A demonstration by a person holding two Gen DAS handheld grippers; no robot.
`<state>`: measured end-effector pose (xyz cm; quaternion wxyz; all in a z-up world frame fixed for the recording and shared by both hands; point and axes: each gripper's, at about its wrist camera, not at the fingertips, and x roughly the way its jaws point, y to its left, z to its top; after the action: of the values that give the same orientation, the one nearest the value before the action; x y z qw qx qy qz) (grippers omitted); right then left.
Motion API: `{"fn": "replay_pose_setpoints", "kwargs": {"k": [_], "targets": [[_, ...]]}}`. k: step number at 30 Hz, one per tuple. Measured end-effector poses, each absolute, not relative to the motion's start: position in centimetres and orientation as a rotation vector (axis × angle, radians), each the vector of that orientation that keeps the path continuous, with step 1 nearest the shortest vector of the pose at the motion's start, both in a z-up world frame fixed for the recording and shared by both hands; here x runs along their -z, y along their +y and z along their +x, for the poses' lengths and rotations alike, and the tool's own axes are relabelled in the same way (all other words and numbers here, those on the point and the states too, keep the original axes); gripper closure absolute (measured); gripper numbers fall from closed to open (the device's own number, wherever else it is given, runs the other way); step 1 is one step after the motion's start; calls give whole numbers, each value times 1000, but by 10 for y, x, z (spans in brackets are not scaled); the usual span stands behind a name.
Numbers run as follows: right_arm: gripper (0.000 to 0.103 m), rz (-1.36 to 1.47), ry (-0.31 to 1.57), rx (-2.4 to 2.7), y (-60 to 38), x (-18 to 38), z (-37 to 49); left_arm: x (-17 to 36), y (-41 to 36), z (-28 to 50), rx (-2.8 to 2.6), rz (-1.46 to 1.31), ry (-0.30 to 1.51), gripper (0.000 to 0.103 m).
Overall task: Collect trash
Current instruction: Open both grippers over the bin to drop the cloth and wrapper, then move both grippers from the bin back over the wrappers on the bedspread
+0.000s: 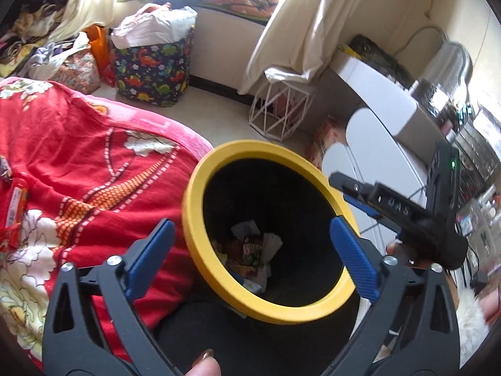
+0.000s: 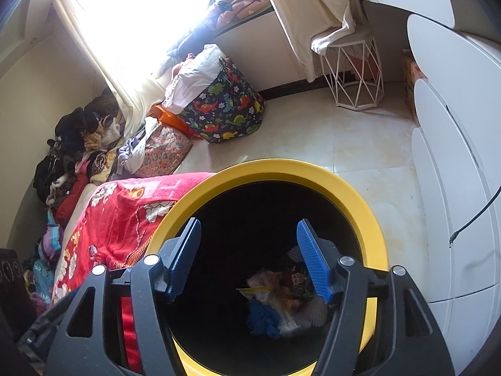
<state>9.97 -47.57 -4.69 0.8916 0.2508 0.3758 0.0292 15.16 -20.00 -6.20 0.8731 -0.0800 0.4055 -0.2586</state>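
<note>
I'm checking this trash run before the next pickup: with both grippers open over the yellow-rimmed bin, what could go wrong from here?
1. The bin stands tight against the red blanket; a nudge from the left gripper might tip it.
2. The right gripper hangs inside the rim, so lifting away carelessly could catch it.
3. A wrapper apparently remains on the blanket and may be missed.

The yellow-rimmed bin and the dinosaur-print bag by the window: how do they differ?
The yellow-rimmed bin is rigid, with a black inside; the dinosaur-print bag is soft patterned fabric. The bin is mostly empty, with wrappers low at its bottom; the bag is stuffed past its top with white bundles. The bin sits beside the red blanket; the bag stands farther off. Both are open-topped.
</note>
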Motion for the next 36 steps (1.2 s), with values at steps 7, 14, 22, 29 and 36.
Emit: {"fn": "replay_pose_setpoints", "kwargs": {"k": [7, 14, 22, 29, 36], "targets": [[32, 468, 759, -73, -461, 37, 98, 48, -189, 149, 497, -151, 792, 11], [30, 434, 745, -94, -450, 28, 97, 35, -171, 147, 456, -142, 732, 11], [26, 401, 721, -120, -432, 17, 97, 24, -146, 147, 399, -152, 680, 11], [25, 371, 697, -152, -412, 8, 94, 21, -124, 149, 355, -174, 660, 11], [23, 345, 679, -201, -387, 0, 93, 16, -99, 152, 306, -195, 641, 11]]}}
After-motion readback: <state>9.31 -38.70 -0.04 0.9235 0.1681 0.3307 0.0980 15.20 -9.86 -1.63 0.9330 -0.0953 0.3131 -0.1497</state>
